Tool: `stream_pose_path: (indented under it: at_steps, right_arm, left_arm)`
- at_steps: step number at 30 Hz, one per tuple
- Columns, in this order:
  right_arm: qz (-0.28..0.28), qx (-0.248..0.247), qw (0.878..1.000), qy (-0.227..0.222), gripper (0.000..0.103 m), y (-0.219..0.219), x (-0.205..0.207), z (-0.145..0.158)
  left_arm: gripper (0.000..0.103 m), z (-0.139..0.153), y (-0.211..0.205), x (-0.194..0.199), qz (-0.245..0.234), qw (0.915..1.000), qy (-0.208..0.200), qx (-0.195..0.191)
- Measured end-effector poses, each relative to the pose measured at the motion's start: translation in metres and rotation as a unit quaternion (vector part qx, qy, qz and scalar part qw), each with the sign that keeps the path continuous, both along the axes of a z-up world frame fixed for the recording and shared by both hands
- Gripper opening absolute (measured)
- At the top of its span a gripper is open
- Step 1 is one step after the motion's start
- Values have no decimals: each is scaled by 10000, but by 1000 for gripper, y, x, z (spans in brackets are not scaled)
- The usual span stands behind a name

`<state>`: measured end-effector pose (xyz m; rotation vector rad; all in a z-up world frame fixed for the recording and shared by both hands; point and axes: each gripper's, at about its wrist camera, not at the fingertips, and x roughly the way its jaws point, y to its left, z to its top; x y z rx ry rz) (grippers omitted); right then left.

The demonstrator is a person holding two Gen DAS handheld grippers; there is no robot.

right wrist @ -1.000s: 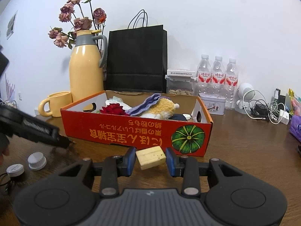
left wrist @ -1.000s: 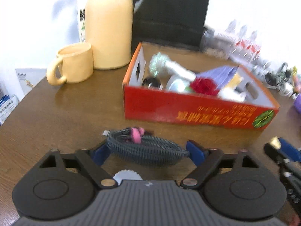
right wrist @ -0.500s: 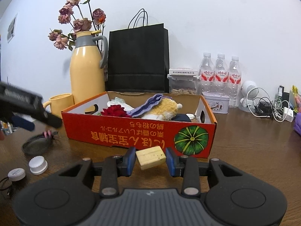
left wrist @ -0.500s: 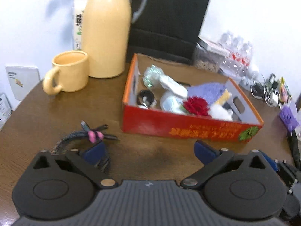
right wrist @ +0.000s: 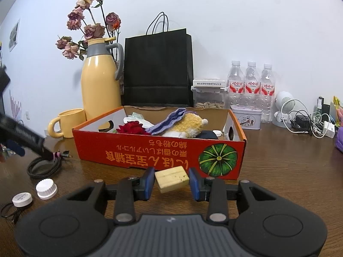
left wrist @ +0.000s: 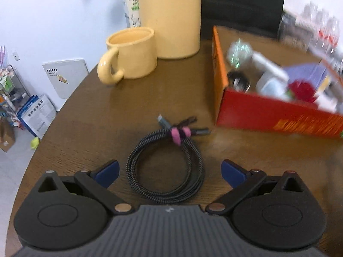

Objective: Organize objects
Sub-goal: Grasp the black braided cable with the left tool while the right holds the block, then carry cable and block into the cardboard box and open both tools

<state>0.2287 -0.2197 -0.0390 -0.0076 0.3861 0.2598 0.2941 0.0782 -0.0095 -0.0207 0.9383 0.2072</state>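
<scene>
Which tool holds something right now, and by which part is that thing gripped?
The right tool grips the small wooden block by its two ends. The left tool is open over the coiled cable.

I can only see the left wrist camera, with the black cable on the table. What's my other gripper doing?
Observer: The right gripper grips a small wooden block in front of the red box.
Operator: Is anything else lying loose on the table?
Observer: Yes, two white bottle caps lie left of that gripper, near the cable.
Operator: What's inside the yellow jug?
Observer: Dried roses stick out of its top.
</scene>
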Motion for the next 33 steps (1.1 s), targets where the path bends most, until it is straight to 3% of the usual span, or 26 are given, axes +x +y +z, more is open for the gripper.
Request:
stream_pose_path:
  at_steps: [4,8,14,15,17,22,27,33]
  right_arm:
    - [-24,-28,10000,17,34,1,1,-1]
    - [-42,-42,10000,36,34,1,1,-2]
    - [-43,-61,10000,56,34,2,1,-2]
    - [-43,-62,10000,57,34,2,0,-2]
    - [-54,-61,10000,55,34,2,0,-2]
    - [-77,-75,9999,55,34,2,0,-3]
    - [-64,-85,9999,-2,34,2,-1,-2]
    - [95,-73,9994,-326,34,9,-10,13]
  left_arm:
    - [103,-19,-2,7,-83,9997,220,105]
    - [103,-23,12,7,106,9993,50,-367]
    - [103,-27,20,3,103,9992,-242,-285]
    - [102,-27,19,1,118,9992,-252,-278]
    - [90,-23,15,-4,92,9991,-342,-244]
    - [89,-18,6,-15,129,9985,-445,-290]
    - [89,2,-3,-32,46,9954,-892,-351]
    - [88,55,-19,-49,-268,9823,-1795,-456]
